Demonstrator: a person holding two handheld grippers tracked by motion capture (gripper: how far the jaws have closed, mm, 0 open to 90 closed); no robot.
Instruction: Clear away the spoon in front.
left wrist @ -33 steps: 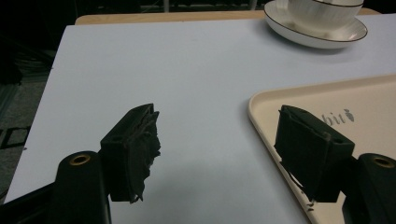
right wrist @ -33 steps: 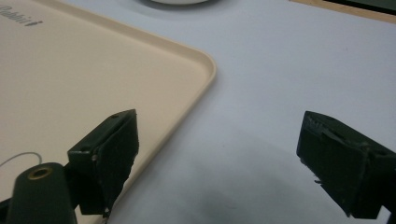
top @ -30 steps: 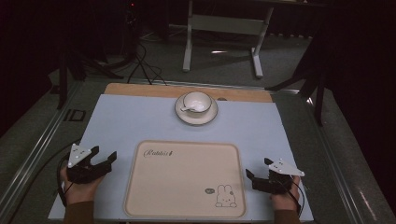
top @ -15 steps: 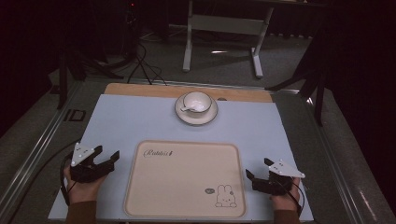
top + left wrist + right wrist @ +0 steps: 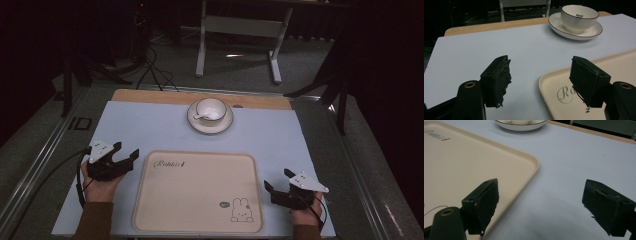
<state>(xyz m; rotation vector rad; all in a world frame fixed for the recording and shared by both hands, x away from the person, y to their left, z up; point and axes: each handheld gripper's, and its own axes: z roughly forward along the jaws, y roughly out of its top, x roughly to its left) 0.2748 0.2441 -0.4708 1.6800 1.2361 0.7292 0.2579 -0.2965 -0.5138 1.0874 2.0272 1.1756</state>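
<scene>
Both claws empty, jaws wide apart. Left claw [image 5: 124, 156] sits just off the beige tray's [image 5: 197, 230] left edge, raised a bit; right claw [image 5: 272, 187] just off its right edge, low by the desk [image 5: 150, 125].

Risks, as I judge: if they lift the tray w/ uneven grips, it tilts or slips, since the rim looks thin and smooth. If either claw goes for the white bowl [image 5: 210, 108] on its saucer [image 5: 210, 125] at the far side, the bowl could slide on the saucer or tip.

Hard to tell: something small in the bowl, maybe a spoon. In the right gripper view the saucer is cut off at the top; tray print only partly legible.
</scene>
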